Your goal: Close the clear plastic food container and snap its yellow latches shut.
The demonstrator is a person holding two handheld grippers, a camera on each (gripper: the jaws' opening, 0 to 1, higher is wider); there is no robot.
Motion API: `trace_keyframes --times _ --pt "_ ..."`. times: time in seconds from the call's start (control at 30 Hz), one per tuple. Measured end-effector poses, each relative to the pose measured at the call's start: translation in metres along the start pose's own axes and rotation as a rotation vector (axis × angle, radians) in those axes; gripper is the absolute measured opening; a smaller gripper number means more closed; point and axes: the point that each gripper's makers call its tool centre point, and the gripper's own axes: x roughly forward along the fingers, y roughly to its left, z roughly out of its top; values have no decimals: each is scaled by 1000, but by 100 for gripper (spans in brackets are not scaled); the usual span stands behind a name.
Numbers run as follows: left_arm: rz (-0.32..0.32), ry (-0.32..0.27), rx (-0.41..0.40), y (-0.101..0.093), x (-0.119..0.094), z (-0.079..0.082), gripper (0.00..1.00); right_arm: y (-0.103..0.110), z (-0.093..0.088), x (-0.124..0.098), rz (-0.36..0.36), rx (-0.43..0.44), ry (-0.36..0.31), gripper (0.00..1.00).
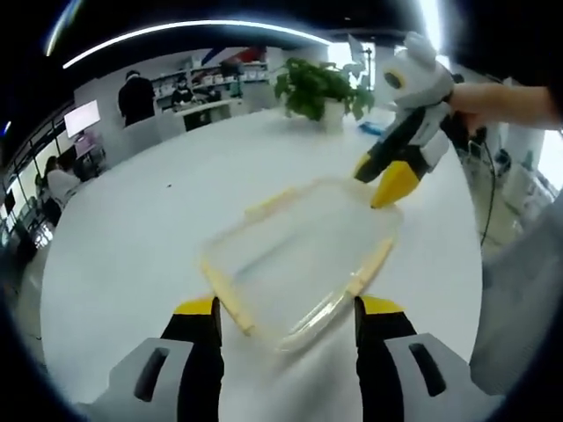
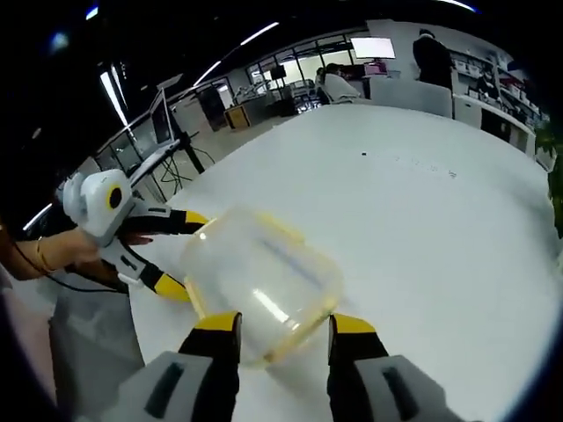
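My left gripper view looks forward and down, from close, across the clear plastic food container with yellow latches (image 1: 303, 262) on the white table (image 1: 132, 237). My right gripper view faces it closely from the opposite side (image 2: 259, 281). Both share container and tabletop.

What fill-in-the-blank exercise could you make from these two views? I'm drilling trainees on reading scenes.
1. The clear plastic food container rests on a ____ table.
2. The container's latches are ____ in colour.
3. Beyond the container in the left gripper view stands a potted ____.
4. The left gripper has its jaws ____.

Missing words: white; yellow; plant; open
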Motion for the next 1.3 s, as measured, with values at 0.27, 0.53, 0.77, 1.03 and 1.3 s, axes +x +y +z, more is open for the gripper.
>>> trace_keyframes --times 0.27,0.53,0.77,1.03,1.3 --pt "62 20 -67 35 -1 -5 57 -4 30 27 42 -45 -2 37" --pt "91 20 -75 60 7 1 56 -15 50 43 63 -60 -19 37" --pt "100 32 -43 75 17 7 56 -25 62 49 73 -56 -31 38" --pt "129 57 -51 85 22 4 51 -31 71 56 83 -62 -40 38" --pt "122 47 -115 85 19 0 47 -29 71 55 56 -83 -21 39"
